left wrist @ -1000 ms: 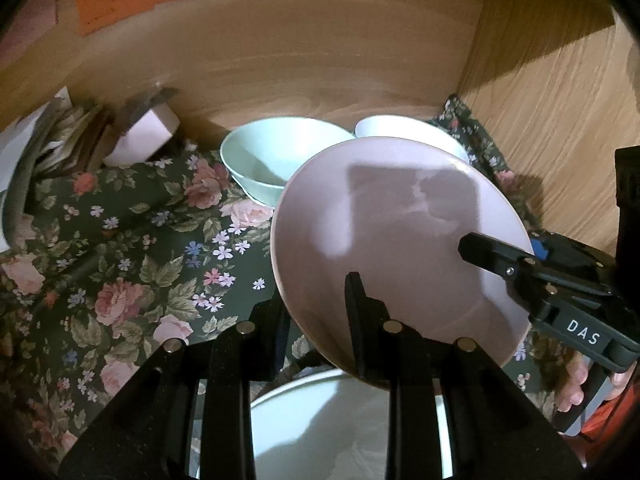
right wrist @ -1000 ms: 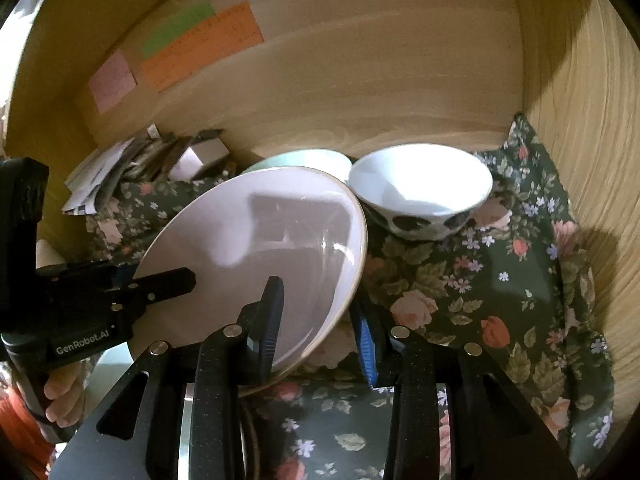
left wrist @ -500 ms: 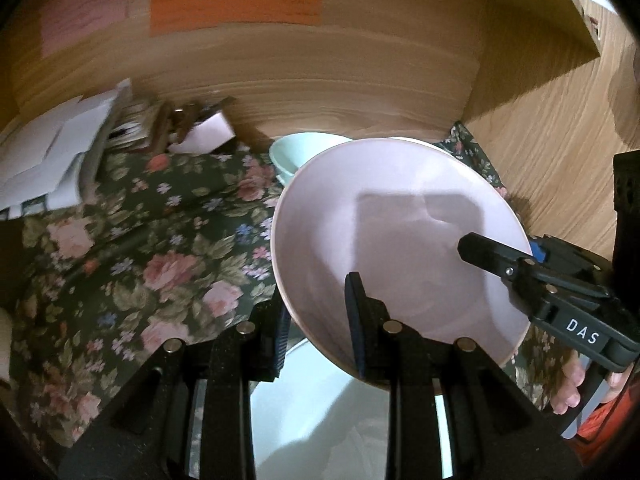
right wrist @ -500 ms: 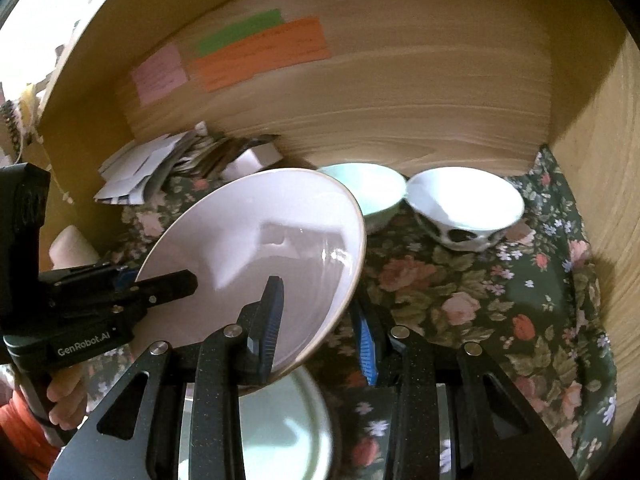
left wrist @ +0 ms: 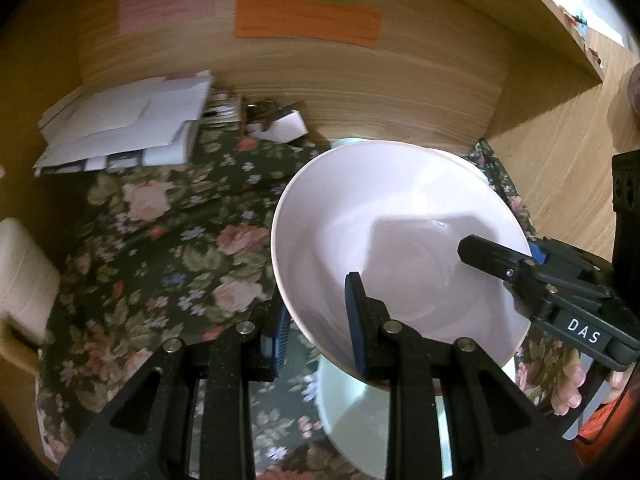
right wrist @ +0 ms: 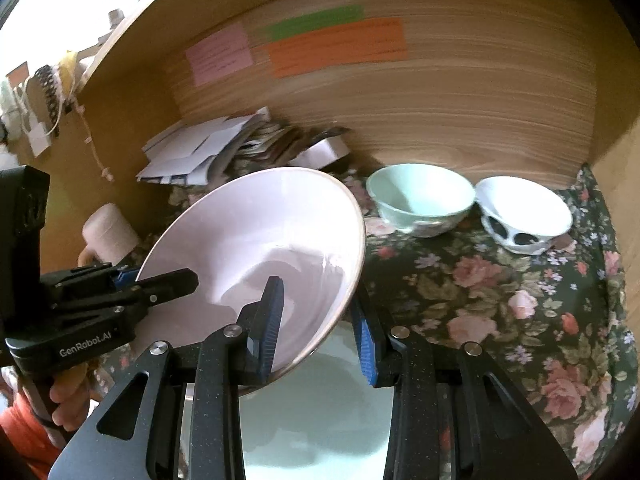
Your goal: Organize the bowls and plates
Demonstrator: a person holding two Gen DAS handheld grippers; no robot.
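**Pink plate held tilted by both grippers above a floral cloth**

Closest to each camera are the black, speckled plastic fingers with ribbed blue pads. The left gripper (left wrist: 318,330) pinches the near-left rim of a wide, shallow, glossy pale pink ceramic plate (left wrist: 400,240), one finger inside the dish and one behind it. The right gripper (right wrist: 318,326) pinches the opposite rim of the same plate (right wrist: 260,248), again with a pad on each face. In each view the other gripper reaches in from the side, a bare hand (right wrist: 70,400) wrapped round the left one's handle. The plate is clear of the surface and steeply tilted, its smooth concave face towards both cameras.

Directly below it lies a pale mint, glossy round dish (right wrist: 320,412); whether it is a plate or a bowl cannot be told.

Beneath everything spreads a dark green cloth printed with pink roses and small flowers (right wrist: 500,300). Further back on it stand two bowls just beside each other: a smooth mint-green ceramic bowl (right wrist: 420,200) and a white bowl with dark blotches on its outside (right wrist: 524,216).

To the left are a cream cylindrical object (right wrist: 108,232) and a loose pile of white papers and envelopes (left wrist: 128,128). Behind rises a wood-grain back panel (right wrist: 460,120) bearing three paper notes: one pink (right wrist: 220,58), one green (right wrist: 316,22), one orange (right wrist: 336,46).
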